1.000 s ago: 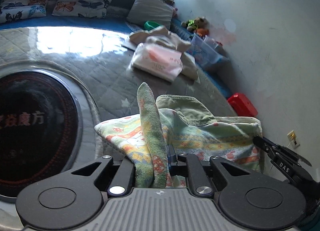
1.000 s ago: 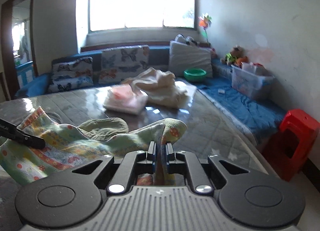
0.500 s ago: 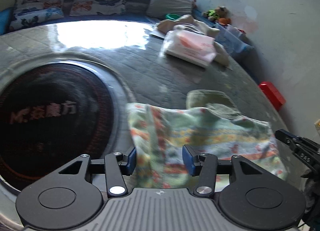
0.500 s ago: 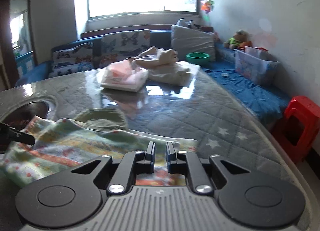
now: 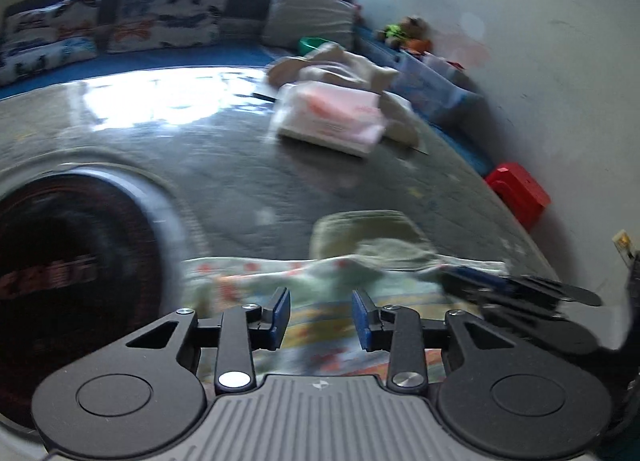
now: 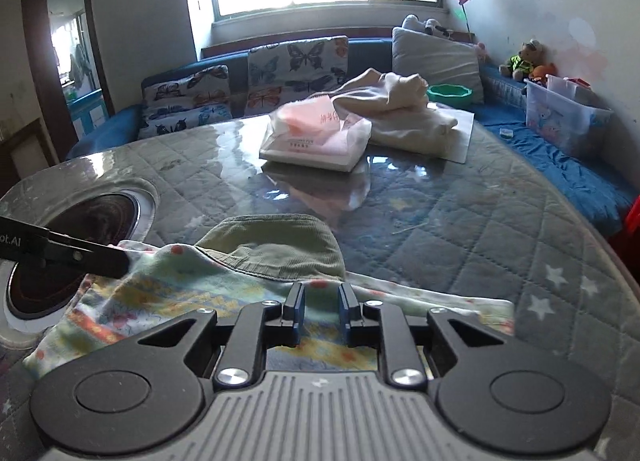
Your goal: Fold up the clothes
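Both grippers have let go within the last second; a second ago each was pinched on a raised fold of the pale green printed cotton garment [image 6: 168, 301], half a second ago the left had opened while the right was only a narrow slit apart; now the left gripper [image 5: 320, 319] stands with its blue-padded jaws well apart and nothing between them; the right gripper [image 6: 320, 315] has its jaws parted to a moderate gap, also empty.

The garment lies spread flat on the grey quilted table cover under glass [image 6: 460, 221], near edge just in front of both grippers, beside the dark round inset burner [image 6: 80, 233]; its olive corduroy-like part [image 6: 276, 245] sits at the far edge, partly overlapped by the printed cloth.

Left view is motion-blurred, so the gripper is likely moving; direction not settled from it.

Judgement: a fold has just been laid down and released; whether more folds are wanted, cannot tell; cloth looks layered but edges are uneven at the left.

Cream heap of clothes [image 6: 400, 113] and pink plastic-wrapped pack [image 6: 316, 133] sit well apart at the far side.
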Demonstrator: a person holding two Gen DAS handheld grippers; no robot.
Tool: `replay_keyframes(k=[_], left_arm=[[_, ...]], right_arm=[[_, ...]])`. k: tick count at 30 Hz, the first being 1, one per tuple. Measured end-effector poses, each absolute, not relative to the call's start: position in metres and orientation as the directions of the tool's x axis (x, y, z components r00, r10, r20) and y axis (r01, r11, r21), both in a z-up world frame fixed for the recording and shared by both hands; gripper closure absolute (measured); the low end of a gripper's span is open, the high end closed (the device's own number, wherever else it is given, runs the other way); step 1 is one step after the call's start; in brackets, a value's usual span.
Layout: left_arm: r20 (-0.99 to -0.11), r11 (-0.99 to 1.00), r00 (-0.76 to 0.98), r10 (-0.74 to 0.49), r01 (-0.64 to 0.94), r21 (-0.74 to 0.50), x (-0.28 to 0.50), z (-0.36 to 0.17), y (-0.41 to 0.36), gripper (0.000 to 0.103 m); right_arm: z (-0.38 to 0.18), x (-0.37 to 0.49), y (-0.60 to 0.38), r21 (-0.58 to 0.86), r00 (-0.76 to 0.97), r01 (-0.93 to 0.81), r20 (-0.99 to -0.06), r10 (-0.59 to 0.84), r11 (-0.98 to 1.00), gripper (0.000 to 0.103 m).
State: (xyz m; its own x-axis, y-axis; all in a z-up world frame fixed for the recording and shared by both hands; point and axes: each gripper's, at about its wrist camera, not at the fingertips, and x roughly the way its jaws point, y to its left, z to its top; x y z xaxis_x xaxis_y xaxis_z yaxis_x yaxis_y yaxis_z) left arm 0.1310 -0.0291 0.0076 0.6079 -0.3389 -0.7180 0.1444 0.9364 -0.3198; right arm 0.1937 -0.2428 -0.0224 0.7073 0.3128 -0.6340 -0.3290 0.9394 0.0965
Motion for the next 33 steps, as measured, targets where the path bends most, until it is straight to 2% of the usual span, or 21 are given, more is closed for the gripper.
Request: replay_keyframes(k=[4,10,22,33], left_arm=[[-0.731,0.935,0.589,-0.345,0.15,-0.32,0.148,-0.004,-0.048,0.068],[-0.745,0.94,0.578,-0.333,0.139,-0.313,0.156,-0.015,-0.05,0.068],[-0.719,0.938,0.602,-0.346,0.239,-0.251,0.112,-0.002,-0.06,0.068],[-0.735,0.947,0.612,-0.292,0.295,-0.13,0.05,-0.009,-0.071,0.066]], right_arm=[[-0.028,0.199,-0.24,0.09,0.705,-0.322,-0.641,0.302,0.943,0.075],[-0.025,0.197,-0.243,0.088,0.695,-0.345,-0.645,0.318,0.934,0.071],[-0.017,0.131,-0.243,0.082,0.671,-0.432,-0.636,0.381,0.898,0.068],[-0.016,0.083,-0.237,0.013,0.692,-0.45,-0.627,0.358,0.893,0.064]])
